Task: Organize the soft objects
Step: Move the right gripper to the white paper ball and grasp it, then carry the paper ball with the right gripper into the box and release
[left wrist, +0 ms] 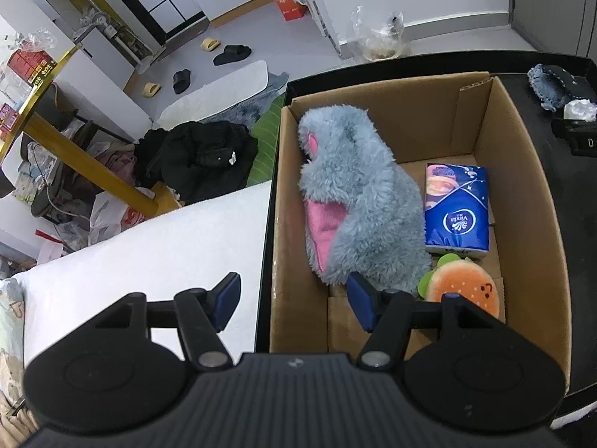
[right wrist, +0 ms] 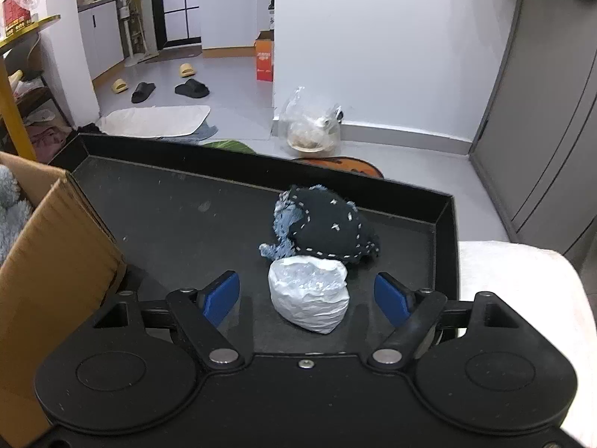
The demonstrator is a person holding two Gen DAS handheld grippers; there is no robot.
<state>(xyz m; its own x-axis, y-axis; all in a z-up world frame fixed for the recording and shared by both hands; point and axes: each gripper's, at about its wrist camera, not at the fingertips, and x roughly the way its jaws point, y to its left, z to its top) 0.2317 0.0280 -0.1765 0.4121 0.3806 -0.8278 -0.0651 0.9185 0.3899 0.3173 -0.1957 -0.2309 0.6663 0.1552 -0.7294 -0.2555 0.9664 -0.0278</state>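
A cardboard box (left wrist: 522, 171) stands on a black tray (right wrist: 168, 201). Inside lie a fluffy grey-blue and pink plush slipper (left wrist: 358, 194), a blue tissue pack (left wrist: 457, 209) and an orange burger-shaped plush (left wrist: 462, 287). My left gripper (left wrist: 293, 300) is open and empty above the box's near left wall. In the right wrist view a white crinkled soft bundle (right wrist: 309, 296) lies on the tray between the open fingers of my right gripper (right wrist: 309, 298). A dark denim stitched pouch (right wrist: 324, 227) lies just behind it. Both also show in the left wrist view: the pouch (left wrist: 552, 86), the bundle (left wrist: 578, 109).
The box wall (right wrist: 48, 261) stands left of the right gripper. A white cushion (left wrist: 149, 242) lies left of the tray, another white surface (right wrist: 522, 280) to its right. Black clothing (left wrist: 201, 156), slippers (right wrist: 168, 89), a plastic bag (right wrist: 311, 127) and an orange carton (right wrist: 264, 60) are on the floor.
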